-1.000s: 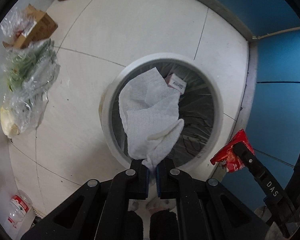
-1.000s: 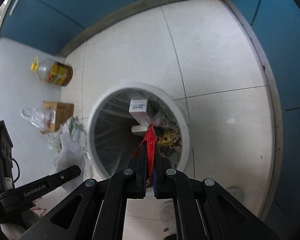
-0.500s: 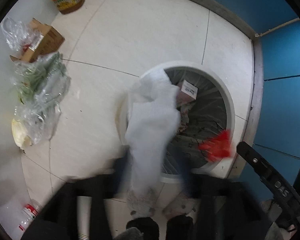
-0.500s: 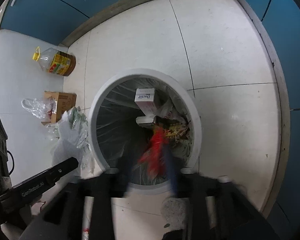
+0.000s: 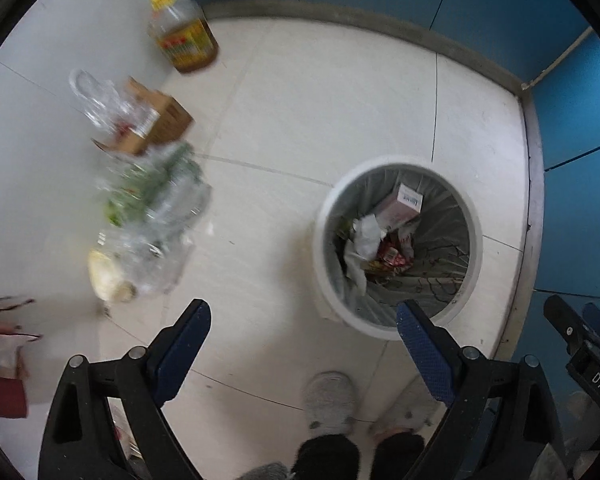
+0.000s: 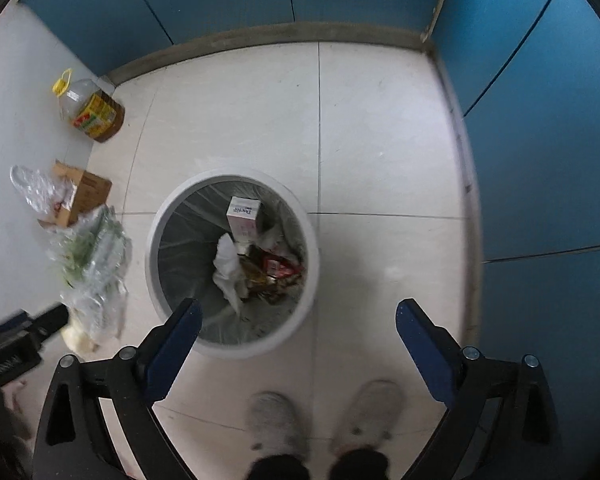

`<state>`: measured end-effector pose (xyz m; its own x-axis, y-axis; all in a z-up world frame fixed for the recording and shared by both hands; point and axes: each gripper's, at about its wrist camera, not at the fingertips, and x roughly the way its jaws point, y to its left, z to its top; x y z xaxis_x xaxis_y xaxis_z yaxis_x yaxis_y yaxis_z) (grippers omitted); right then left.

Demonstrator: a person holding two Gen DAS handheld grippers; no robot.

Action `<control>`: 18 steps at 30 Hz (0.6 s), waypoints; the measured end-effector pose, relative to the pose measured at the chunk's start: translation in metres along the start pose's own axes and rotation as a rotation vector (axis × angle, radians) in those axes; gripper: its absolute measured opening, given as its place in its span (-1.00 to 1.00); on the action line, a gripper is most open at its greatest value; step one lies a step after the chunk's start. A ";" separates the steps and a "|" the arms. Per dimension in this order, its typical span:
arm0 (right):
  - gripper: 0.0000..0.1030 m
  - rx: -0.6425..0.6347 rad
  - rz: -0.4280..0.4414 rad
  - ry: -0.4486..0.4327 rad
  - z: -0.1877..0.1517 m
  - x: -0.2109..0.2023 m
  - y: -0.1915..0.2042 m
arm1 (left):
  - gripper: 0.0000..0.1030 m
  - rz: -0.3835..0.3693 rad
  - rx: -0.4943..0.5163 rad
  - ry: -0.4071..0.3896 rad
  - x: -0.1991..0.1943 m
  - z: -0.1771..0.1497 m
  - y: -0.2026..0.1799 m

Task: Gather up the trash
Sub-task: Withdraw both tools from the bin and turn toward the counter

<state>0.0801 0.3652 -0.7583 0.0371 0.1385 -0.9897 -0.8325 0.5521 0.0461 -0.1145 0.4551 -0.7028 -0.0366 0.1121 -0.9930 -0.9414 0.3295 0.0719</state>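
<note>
- Over a tiled floor (image 6: 380, 140) hemmed by blue panels, the left claw (image 5: 302, 340) and right claw (image 6: 298, 332) point down with jaws opening wide and nothing between them, so both loads look delivered.
- In the bin (image 6: 156, 240), a round white tub with a thin clear liner, a crumpled paper towel (image 6: 228, 268) drapes down the inner wall beside a red wrapper (image 6: 278, 266) and an upright carton (image 6: 242, 214); soft and light, they lie where they fall.
- To the bin's left, well apart from it, more trash waits against a pale wall: a clear crinkled bag of greens (image 5: 152, 200), a brown cardboard box (image 5: 160, 124) with another clear bag (image 5: 100, 104) bunched on it, and something pale and rounded (image 5: 104, 276) at the near end of the pile.
- Farther off in the corner stands an oil jug (image 5: 184, 40), amber and glossy with a yellow handle, which may not be trash at all.
- At the bottom of both views, the person's grey slippers (image 6: 276, 416) sit just short of the bin, a stance suited to dropping straight down.
- The slack bags would likely crumple and slip unless pinched at a gathered fold.
</note>
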 end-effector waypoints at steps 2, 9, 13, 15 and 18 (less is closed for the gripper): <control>0.99 -0.024 -0.017 -0.013 -0.005 -0.028 0.003 | 0.84 0.011 0.014 -0.035 -0.031 -0.004 0.002; 0.99 -0.065 -0.042 -0.061 -0.021 -0.151 0.015 | 0.84 0.014 0.055 -0.098 -0.150 -0.019 0.010; 0.99 -0.073 -0.037 -0.096 -0.029 -0.233 0.018 | 0.84 -0.020 0.061 -0.099 -0.214 -0.029 0.014; 0.99 -0.067 -0.029 -0.115 -0.033 -0.280 0.016 | 0.84 -0.035 0.072 -0.113 -0.248 -0.034 0.016; 0.99 -0.057 -0.019 -0.139 -0.039 -0.335 0.017 | 0.84 -0.060 0.101 -0.133 -0.293 -0.044 0.017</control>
<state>0.0320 0.2959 -0.4313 0.1257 0.2431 -0.9618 -0.8606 0.5090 0.0162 -0.1346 0.3869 -0.4151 0.0693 0.2105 -0.9751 -0.9018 0.4312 0.0290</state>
